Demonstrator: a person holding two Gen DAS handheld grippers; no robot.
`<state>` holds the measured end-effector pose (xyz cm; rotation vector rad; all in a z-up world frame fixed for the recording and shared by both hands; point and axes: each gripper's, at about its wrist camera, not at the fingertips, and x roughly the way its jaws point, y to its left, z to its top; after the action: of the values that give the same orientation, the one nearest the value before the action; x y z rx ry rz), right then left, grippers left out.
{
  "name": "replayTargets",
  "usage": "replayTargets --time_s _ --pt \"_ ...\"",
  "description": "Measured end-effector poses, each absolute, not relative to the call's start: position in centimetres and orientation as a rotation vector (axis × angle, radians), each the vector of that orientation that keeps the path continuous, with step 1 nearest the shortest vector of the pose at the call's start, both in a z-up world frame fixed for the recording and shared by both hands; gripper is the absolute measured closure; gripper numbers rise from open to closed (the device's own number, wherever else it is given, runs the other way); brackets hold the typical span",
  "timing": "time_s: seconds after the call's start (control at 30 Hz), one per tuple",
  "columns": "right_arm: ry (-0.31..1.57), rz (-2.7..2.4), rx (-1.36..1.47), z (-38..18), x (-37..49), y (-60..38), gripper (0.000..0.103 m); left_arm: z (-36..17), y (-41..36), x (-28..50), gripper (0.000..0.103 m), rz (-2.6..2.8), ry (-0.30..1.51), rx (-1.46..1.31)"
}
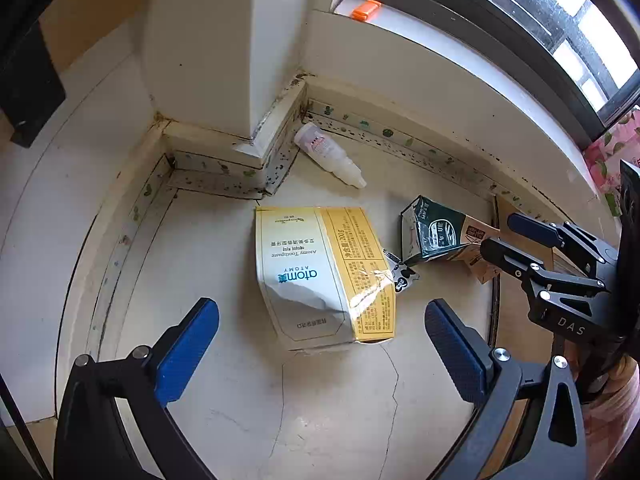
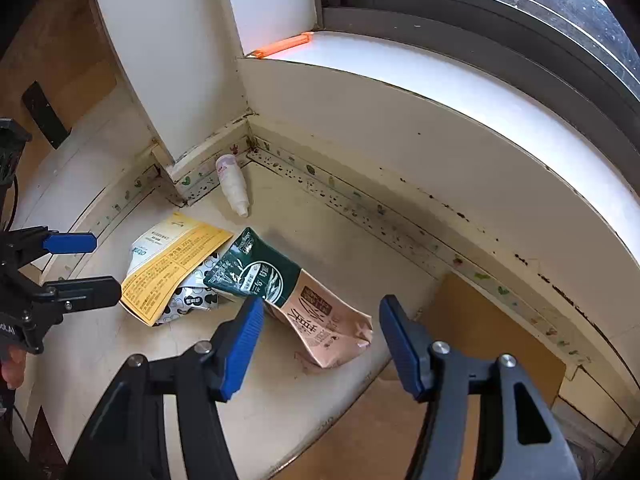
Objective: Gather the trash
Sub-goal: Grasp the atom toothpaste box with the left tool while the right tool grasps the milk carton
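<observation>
while both tongs (image 1: 322,344) (image 2: 320,344) gape empty, bottle (image 1: 328,155) nozzle seemingly points away from corner.

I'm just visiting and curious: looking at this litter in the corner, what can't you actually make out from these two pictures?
- Black-and-white wrapper: mostly tucked under the yellow toothpaste box in both views.
- Green and tan carton: its near end is covered by the right gripper in the left wrist view.
- White bottle: label too small to read.
- Where trash goes: no bin in view.

Cracked cream floor (image 1: 224,400), corner by wall: toothpaste box (image 1: 324,276), green-and-tan carton (image 2: 296,300), small white bottle (image 1: 330,154), spotted wrapper (image 2: 188,300).
</observation>
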<state>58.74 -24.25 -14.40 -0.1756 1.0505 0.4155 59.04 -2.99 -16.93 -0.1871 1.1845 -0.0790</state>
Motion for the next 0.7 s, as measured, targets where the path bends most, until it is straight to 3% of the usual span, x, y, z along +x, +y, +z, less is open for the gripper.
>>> replayTargets --time_s 0.27,0.37,0.7 --pt "1.129 0.421 -0.199 -17.1 60.1 -23.4 0.042 -19.3 -3.9 61.0 0.001 -0.020 1.223 -0.155" --pt "1.138 0.416 -0.221 -17.5 59.9 -23.0 0.054 -19.9 -3.7 61.6 0.001 0.003 1.224 -0.158" --pt "1.119 0.403 -0.195 -17.5 58.9 -23.1 0.054 -20.7 -4.2 62.5 0.001 -0.024 1.247 -0.161"
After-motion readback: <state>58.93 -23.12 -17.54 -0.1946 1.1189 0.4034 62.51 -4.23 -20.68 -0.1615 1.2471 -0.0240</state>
